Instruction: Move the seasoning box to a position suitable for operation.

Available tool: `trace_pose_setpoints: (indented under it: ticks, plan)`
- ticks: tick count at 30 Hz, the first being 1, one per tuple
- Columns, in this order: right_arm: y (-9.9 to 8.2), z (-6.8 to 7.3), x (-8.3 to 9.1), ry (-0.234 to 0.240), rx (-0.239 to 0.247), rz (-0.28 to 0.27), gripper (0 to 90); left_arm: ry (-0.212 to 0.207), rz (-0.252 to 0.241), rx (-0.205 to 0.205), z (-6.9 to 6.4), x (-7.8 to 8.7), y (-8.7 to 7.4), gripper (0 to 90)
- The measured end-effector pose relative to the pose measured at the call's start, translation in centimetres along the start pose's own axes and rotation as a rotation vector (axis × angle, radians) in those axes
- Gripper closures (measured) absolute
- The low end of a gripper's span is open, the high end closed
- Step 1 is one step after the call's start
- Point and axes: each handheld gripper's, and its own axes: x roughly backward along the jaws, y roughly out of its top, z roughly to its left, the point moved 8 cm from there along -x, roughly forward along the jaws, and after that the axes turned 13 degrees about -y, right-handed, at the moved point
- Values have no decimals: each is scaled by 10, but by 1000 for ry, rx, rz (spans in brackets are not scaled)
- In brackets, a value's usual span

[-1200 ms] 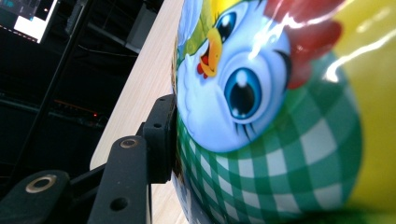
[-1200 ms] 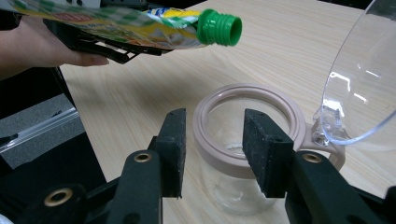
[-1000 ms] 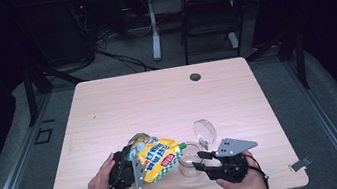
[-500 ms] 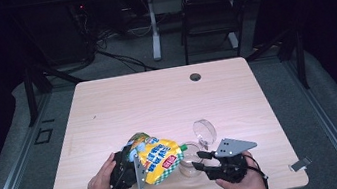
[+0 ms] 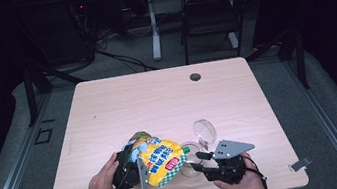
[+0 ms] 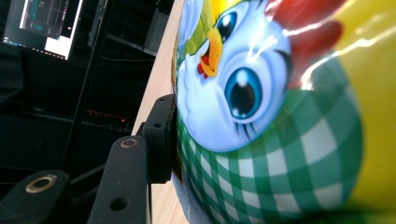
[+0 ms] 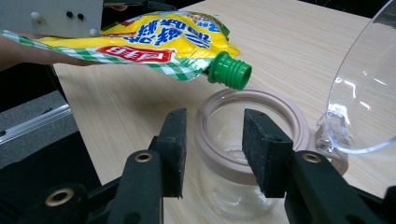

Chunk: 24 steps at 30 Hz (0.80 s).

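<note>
My left gripper (image 5: 134, 168) is shut on a yellow pouch (image 5: 162, 158) with a green check pattern and a cartoon chick (image 6: 243, 88), held tilted over the table's front. One jaw pad (image 6: 161, 135) presses the pouch's side; the other is hidden behind it. The pouch's green spout (image 7: 229, 70) hangs just above the mouth of a clear jar (image 7: 247, 140) with a beige rim (image 5: 191, 158). The jar's clear hinged lid (image 5: 205, 130) stands open behind it. My right gripper (image 7: 215, 149) is open just in front of the jar, its pads apart and not clamping the jar.
A black grommet (image 5: 195, 76) sits in the wooden table (image 5: 157, 101) near its far edge. Metal clips (image 5: 300, 165) stick out at the front corners. A chair (image 5: 210, 12) and desk legs stand on the floor beyond the table.
</note>
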Motion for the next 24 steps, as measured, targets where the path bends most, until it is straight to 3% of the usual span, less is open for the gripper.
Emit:
trace_pose_setpoints:
  ticks: [24]
  plan:
    - [-3, 5, -5, -7, 30, 14, 623, 53, 82, -138, 2, -2, 4, 568]
